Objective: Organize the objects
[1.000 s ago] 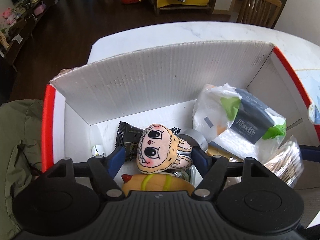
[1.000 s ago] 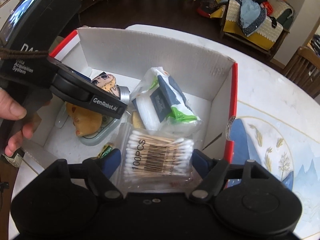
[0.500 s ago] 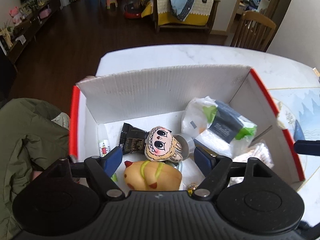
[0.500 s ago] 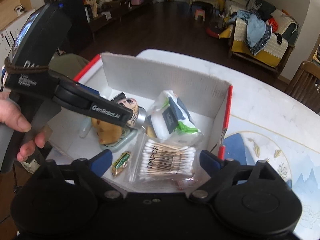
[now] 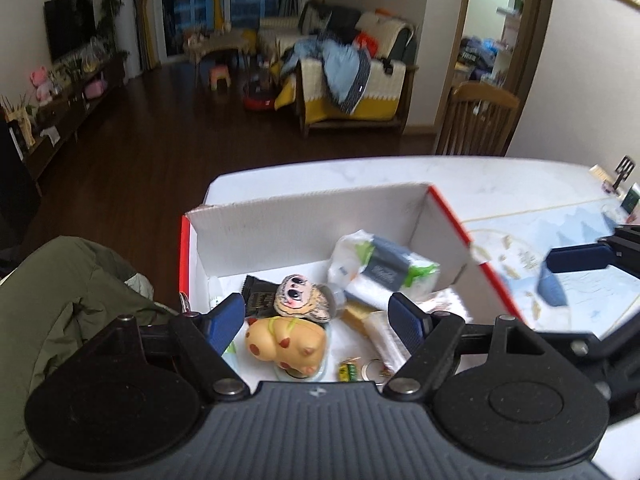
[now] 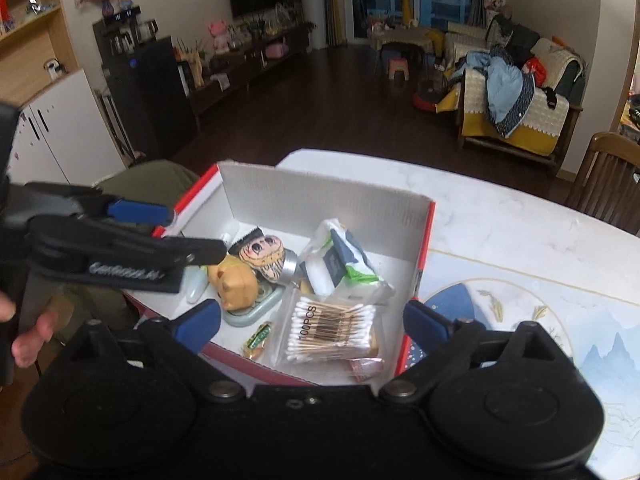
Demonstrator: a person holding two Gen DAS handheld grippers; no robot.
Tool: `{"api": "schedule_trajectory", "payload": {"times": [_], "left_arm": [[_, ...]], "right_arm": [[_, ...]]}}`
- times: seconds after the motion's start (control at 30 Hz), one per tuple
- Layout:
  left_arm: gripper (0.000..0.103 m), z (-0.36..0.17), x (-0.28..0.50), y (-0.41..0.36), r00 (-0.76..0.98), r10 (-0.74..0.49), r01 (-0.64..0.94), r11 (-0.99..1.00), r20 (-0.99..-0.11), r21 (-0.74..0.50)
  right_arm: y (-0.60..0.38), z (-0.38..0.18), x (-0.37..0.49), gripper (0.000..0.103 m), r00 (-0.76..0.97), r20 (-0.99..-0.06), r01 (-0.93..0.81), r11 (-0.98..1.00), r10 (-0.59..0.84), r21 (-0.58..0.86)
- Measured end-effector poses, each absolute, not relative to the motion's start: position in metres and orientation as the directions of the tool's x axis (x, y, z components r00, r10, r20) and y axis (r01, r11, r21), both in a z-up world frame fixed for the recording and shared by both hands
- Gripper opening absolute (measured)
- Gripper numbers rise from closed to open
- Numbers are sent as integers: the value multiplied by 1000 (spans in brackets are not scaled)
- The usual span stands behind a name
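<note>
Both tongs are seen raised above the box [image 6: 328, 200], each released and empty. The jaws of the right tongs [image 6: 312, 320] have just been opening, and nothing is gripped between them. The left tongs [image 5: 316, 316] also stand spread, with nothing pressed.

Just below the right tongs the cotton-swab packet [image 6: 332, 328] lies inside the box, near its front wall. Under the left tongs the yellow toy [image 5: 286, 342] rests, with the plush face [image 5: 300, 294] just beyond it and the wipes pack [image 5: 380, 268] farther toward the back wall. A small candy [image 6: 256, 340] lies beside the swabs.

The placing step is judged complete; the next move calls for another loose object to be found, though none is visible on the table [image 6: 500, 220]. Beyond the box a chair [image 5: 476, 120] stands; nothing blocks the tongs.
</note>
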State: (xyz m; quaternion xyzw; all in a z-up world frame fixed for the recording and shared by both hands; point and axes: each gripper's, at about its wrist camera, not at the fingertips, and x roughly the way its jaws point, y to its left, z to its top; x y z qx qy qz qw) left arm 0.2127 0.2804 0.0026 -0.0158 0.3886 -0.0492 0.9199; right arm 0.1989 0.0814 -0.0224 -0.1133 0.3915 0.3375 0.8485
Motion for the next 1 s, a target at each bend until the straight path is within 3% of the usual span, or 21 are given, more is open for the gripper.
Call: {"api": "schedule_trajectory", "payload": {"times": [0.3,0.37,0.47,0.67,1.0], "left_arm": [[79,20,165,274,772,-108,80,994,-627,-74],[85,22,157,275,778,-112,75,993,-618,-86],[86,23,147,274,786,-118,66,992,-607,-107],[103,23,128,266,800,-125,70,991,-587,-116],[103,18,108,261,808,-106,28,989,-579,-143]], "right_arm": [[56,-2,175,103,509,-650,-673,732,565,109],[52,0,170,103,514,-632,-678,726,581,115],[46,2,161,103,527,-609,-684,721,593,110],[42,2,144,103,552,-587,-690,720,593,78],[37,-1,128,103,565,-561,-688,720,605,84]]}}
